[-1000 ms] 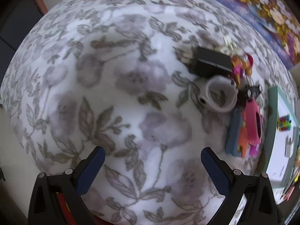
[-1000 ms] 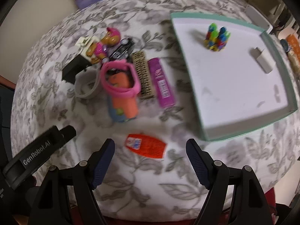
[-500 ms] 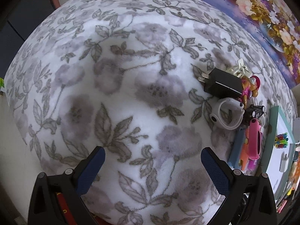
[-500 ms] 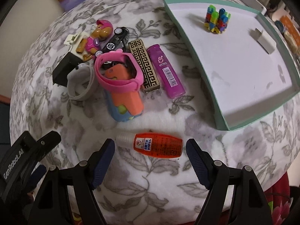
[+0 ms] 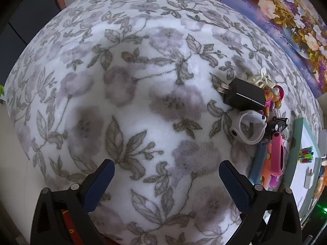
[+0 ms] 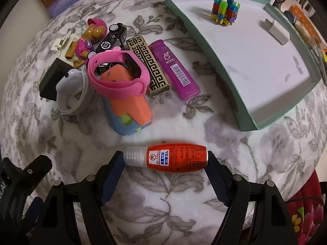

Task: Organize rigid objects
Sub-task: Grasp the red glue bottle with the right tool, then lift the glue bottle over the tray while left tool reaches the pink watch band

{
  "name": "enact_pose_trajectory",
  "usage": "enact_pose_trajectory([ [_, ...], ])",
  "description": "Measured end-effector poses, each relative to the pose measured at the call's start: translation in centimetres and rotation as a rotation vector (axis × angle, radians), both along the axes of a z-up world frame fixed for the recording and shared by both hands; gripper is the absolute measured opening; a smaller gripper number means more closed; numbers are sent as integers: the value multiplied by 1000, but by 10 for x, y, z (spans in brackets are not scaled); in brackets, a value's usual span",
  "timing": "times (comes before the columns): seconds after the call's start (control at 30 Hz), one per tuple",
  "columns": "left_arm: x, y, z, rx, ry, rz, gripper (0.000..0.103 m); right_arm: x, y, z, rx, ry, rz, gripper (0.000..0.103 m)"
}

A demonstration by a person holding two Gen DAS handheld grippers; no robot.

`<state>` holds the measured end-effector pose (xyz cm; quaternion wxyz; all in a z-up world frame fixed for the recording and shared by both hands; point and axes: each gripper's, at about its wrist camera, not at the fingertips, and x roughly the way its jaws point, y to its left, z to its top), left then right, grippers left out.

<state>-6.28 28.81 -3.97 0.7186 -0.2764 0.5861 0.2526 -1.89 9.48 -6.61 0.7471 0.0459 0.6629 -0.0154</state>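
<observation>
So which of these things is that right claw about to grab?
Start at the green-rimmed tray, then come toward the camera across the flowered blanket. Between the right gripper's open fingers lies a small bottle: the only red thing, clear-capped, apart from the pile.

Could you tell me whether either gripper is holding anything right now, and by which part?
Nothing is held. The open right gripper brackets the red bottle end to end; the left gripper is open.

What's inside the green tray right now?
The green tray holds two things on its white floor: a cluster of colourful building blocks near the far side and a small white plug to the right. The near-right corner is partly hidden behind the wall.
</observation>
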Motion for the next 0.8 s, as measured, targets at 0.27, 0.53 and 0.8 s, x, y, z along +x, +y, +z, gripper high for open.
enact_pose_trajectory([
  [0.27,0,1,-1,11,7,1,103,-5,16,-5,-38,-8,26,79],
  [0.53,3,-4,-1,14,8,-12,103,-3,7,-4,-20,-1,51,79],
  [0.8,4,-4,0,-4,1,-2,103,5,-13,5,14,2,75,79],
])
